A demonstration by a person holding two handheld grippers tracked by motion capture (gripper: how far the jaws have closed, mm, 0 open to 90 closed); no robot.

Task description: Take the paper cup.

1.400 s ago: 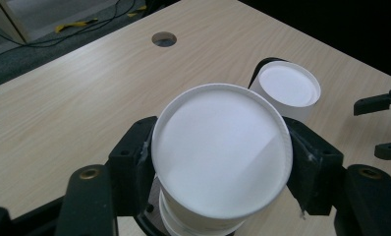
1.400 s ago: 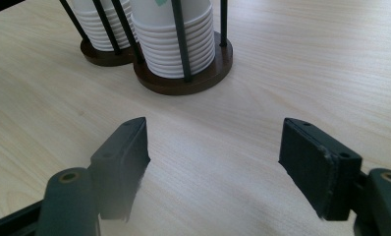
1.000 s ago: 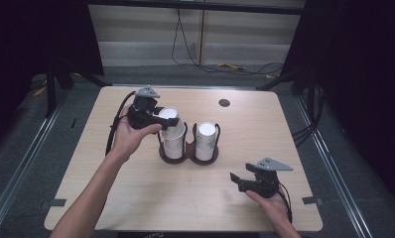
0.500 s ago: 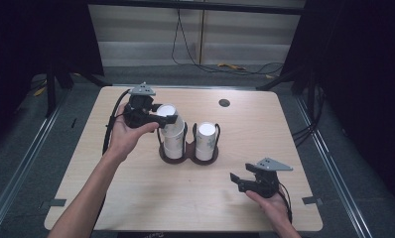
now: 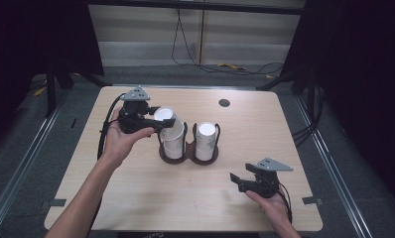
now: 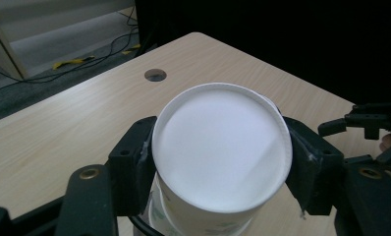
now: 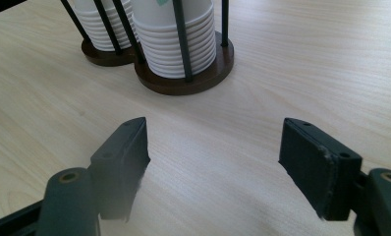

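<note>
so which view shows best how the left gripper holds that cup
The left gripper view: both jaws press the top cup at its sides. The high view shows the left gripper at the cup, small. The right gripper view shows the stacks' lower parts.

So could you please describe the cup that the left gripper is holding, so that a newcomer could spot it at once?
On the wooden table stands a dark holder with two stacks of upturned white paper cups. The cup tops the stack on the left in the high view. Unlike the other stack's top cup, it sits tilted and raised, clamped between the left gripper jaws.

High view overlooks the table (image 5: 136, 198); gripper views sit close, sharing it.
</note>
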